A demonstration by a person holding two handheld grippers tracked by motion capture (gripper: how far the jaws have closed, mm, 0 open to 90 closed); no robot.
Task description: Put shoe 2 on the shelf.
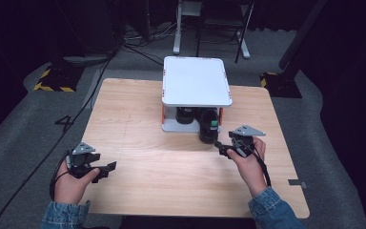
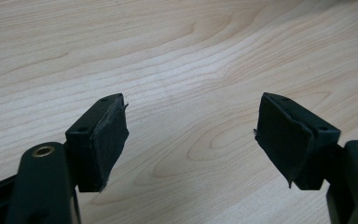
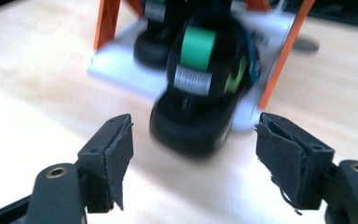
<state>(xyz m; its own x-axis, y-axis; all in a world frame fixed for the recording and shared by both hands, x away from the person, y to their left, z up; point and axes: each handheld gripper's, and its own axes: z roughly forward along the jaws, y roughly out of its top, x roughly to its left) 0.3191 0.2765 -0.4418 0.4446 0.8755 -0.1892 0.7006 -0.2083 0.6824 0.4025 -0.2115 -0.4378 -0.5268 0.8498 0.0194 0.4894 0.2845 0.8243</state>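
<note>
Black shoe (image 3: 200, 88): green strap, grey strap below it; heel toward the right tongs, sole half on the white base of the small shelf (image 1: 196, 80), half on the desk (image 1: 138, 143). Picture blurred.
Second black shoe (image 1: 186, 115): under the shelf's white top, just beside the first.
Orange posts (image 3: 106, 21): flank both shoes.
Right tongs (image 3: 193, 158): wide apart, nothing between the pads, just short of the heel.
Left tongs (image 2: 191, 135): open, empty, over bare wood, well apart from the shelf.
</note>
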